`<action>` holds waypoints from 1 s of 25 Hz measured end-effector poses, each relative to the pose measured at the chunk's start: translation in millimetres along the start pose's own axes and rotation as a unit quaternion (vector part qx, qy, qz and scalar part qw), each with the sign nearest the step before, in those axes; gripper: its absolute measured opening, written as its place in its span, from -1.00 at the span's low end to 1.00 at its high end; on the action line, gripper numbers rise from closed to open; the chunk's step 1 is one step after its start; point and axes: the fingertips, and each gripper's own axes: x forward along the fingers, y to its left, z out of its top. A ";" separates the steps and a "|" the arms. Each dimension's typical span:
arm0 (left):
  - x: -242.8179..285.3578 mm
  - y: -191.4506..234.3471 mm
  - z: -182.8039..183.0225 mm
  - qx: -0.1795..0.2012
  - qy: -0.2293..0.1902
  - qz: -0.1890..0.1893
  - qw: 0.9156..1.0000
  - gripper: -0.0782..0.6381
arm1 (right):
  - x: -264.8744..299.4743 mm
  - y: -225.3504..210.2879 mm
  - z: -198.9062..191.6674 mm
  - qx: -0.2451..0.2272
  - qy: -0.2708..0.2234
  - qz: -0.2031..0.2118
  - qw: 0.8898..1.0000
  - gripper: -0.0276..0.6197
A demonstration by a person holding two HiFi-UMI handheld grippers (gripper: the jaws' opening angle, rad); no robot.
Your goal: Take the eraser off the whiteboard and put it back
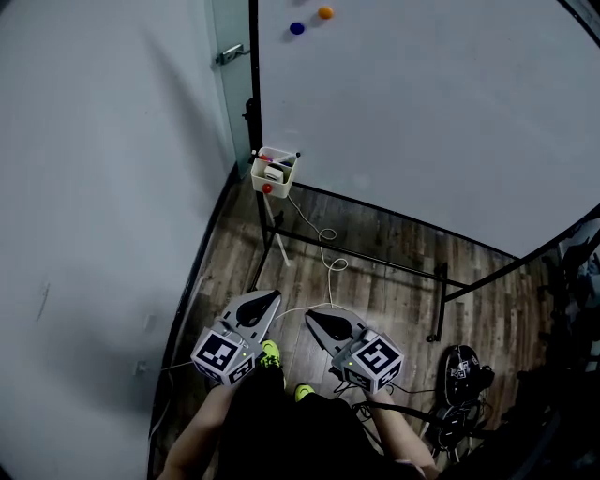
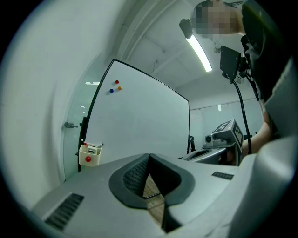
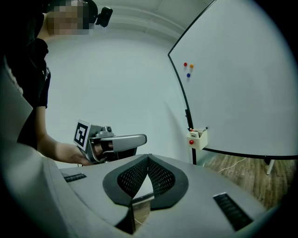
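whiteboard [image 1: 431, 112] tray [image 1: 260, 176], eraser [image 1: 275, 172] inside, axis unclear

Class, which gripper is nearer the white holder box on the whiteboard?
Left, slightly: the left gripper is almost straight below the white holder box in the head view, the right gripper farther right.

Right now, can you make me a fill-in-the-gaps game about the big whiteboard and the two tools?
The left tool and the right tool both have their jaws ____, with nothing between them.
The small cream plastic box hanging at the corner of the big white whiteboard has a round ____ dot on its front.
High on the whiteboard sit a round red magnet, a round orange magnet and a round ____ magnet.
Missing words: shut, red, blue.
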 end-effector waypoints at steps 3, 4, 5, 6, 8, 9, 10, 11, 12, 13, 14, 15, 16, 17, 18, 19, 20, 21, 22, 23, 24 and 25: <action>-9.4 -24.8 -5.6 -0.002 0.003 0.005 1.000 -0.72 | -18.7 14.3 -6.5 -0.001 -0.002 0.013 1.000 -0.85; -13.5 -33.7 -7.2 -0.002 0.004 0.006 1.000 -0.72 | -25.1 19.6 -8.0 -0.002 -0.004 0.017 1.000 -0.85; -17.7 -42.2 -8.9 -0.001 0.005 0.009 1.000 -0.72 | -31.2 24.4 -10.0 -0.002 -0.005 0.020 1.000 -0.85; -21.5 -50.0 -10.1 -0.001 0.004 0.010 1.000 -0.72 | -37.0 28.2 -12.0 -0.001 -0.007 0.023 1.000 -0.85; -27.6 -65.7 -10.5 -0.004 -0.001 0.013 1.000 -0.72 | -48.4 34.9 -15.4 -0.002 -0.009 0.030 1.000 -0.85; -30.7 -73.7 -9.8 -0.005 -0.003 0.014 1.000 -0.72 | -54.1 38.6 -17.2 -0.003 -0.010 0.034 0.999 -0.85; -34.0 -81.2 -9.5 -0.005 -0.004 0.016 1.000 -0.72 | -59.7 42.6 -18.9 -0.004 -0.010 0.038 0.999 -0.85; -37.4 -88.1 -10.0 -0.004 -0.004 0.019 1.000 -0.72 | -64.6 46.5 -20.3 -0.005 -0.011 0.042 0.999 -0.85; -40.9 -94.3 -11.1 -0.003 -0.005 0.021 1.000 -0.72 | -68.8 50.2 -21.3 -0.006 -0.012 0.045 0.999 -0.85; -44.6 -100.0 -12.4 -0.003 -0.006 0.024 1.000 -0.72 | -72.1 53.9 -22.4 -0.008 -0.013 0.049 0.999 -0.85; -48.5 -105.3 -13.5 -0.003 -0.005 0.026 1.000 -0.72 | -74.8 57.8 -23.9 -0.010 -0.013 0.053 0.998 -0.85; -52.5 -110.0 -14.7 -0.003 -0.005 0.029 1.000 -0.72 | -77.2 62.3 -25.0 -0.012 -0.013 0.057 0.998 -0.86; -56.4 -114.1 -16.2 -0.004 -0.004 0.031 1.000 -0.72 | -79.4 66.9 -25.1 -0.014 -0.014 0.060 0.998 -0.86; -59.8 -117.4 -18.0 -0.005 -0.004 0.032 0.999 -0.72 | -81.3 71.0 -24.5 -0.017 -0.016 0.063 0.998 -0.86; -62.8 -119.9 -19.5 -0.008 -0.005 0.034 0.999 -0.72 | -82.8 74.3 -23.7 -0.021 -0.018 0.065 0.998 -0.86; -65.3 -122.1 -20.2 -0.010 -0.006 0.036 0.999 -0.72 | -83.8 76.9 -23.1 -0.024 -0.018 0.066 0.997 -0.86; -67.3 -124.0 -20.2 -0.012 -0.007 0.037 0.999 -0.72 | -84.4 79.3 -22.8 -0.027 -0.017 0.067 0.997 -0.86; -68.8 -125.7 -19.7 -0.014 -0.008 0.037 0.999 -0.72 | -84.8 81.5 -22.7 -0.030 -0.015 0.069 0.997 -0.87; -69.8 -126.7 -19.5 -0.016 -0.009 0.038 0.999 -0.72 | -84.8 83.1 -22.6 -0.032 -0.014 0.072 0.997 -0.87; -70.3 -127.0 -19.9 -0.017 -0.011 0.038 0.999 -0.72 | -84.5 84.0 -22.2 -0.032 -0.013 0.074 0.997 -0.87; -70.5 -126.7 -20.5 -0.018 -0.013 0.039 0.999 -0.72 | -83.8 84.1 -21.6 -0.033 -0.012 0.074 0.997 -0.87; -70.6 -126.4 -20.6 -0.019 -0.015 0.039 0.999 -0.73 | -83.0 84.1 -20.8 -0.034 -0.011 0.075 0.997 -0.87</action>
